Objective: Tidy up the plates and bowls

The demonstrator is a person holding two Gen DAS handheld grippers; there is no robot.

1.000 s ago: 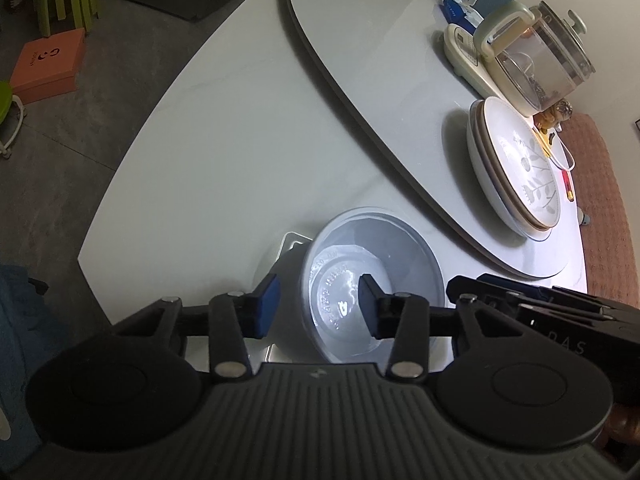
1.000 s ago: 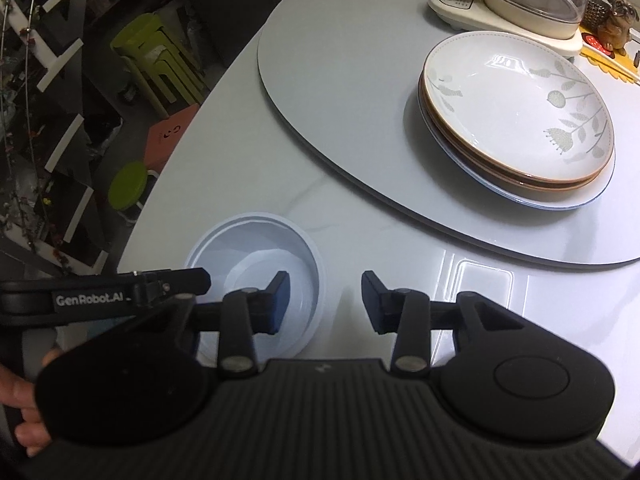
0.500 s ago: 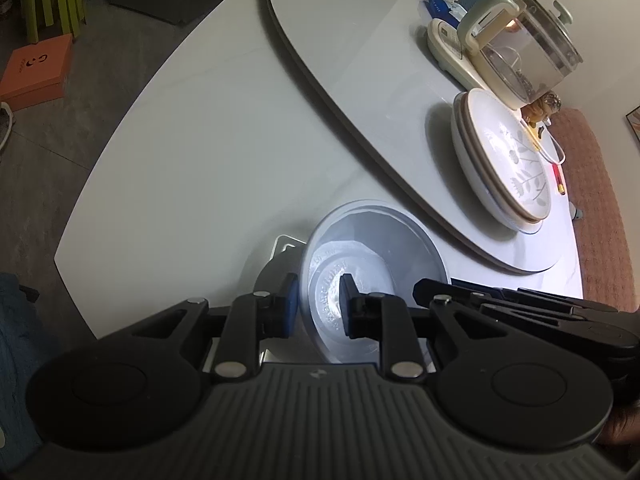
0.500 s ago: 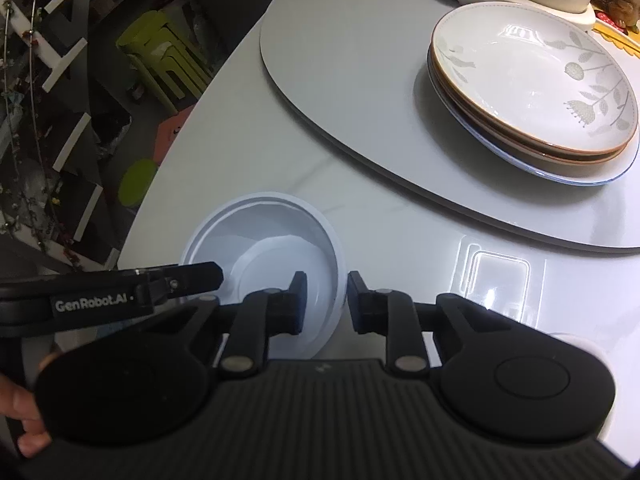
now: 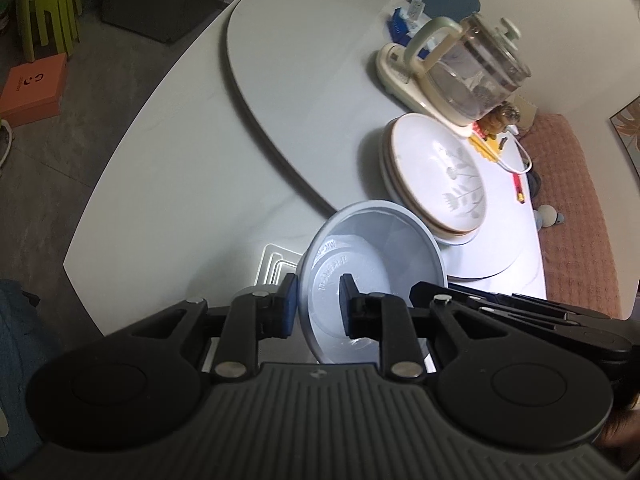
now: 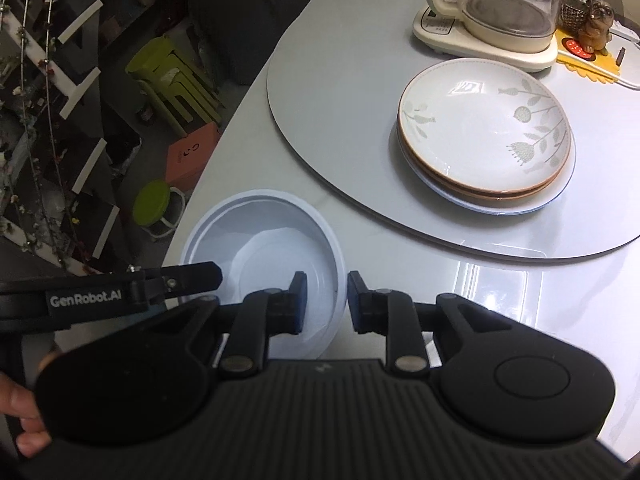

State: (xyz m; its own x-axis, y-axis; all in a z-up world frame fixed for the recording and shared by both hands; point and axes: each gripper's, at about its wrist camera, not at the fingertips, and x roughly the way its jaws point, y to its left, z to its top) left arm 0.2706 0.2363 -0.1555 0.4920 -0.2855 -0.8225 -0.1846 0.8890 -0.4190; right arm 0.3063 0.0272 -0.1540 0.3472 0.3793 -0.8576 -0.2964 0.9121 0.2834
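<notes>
**A:** Why do you hold the white plastic bowl point(image 5: 372, 256) with both tools at once?

**B:** You have its rim pinched from two sides. The left gripper point(image 5: 316, 308) has its fingers closed on the near-left wall of the bowl, one finger outside and one inside. The right gripper point(image 6: 324, 300) does the same on the opposite edge, and its fingers are also closed over the rim. I think a thin, light bowl bends easily, so two grips keep it steady.

**A:** And where is the bowl now?

**B:** In the left view it is tilted and seems lifted off the surface point(image 5: 168, 152), near the edge closest to you. I cannot tell if its bottom touches anything.

**A:** Where should you bring it?

**B:** Probably toward the stack of plates point(image 6: 484, 136) on the round turntable point(image 6: 340, 80), just in front of the glass kettle point(image 6: 508, 0). The plates are already gathered there, so this place is logical.
</notes>
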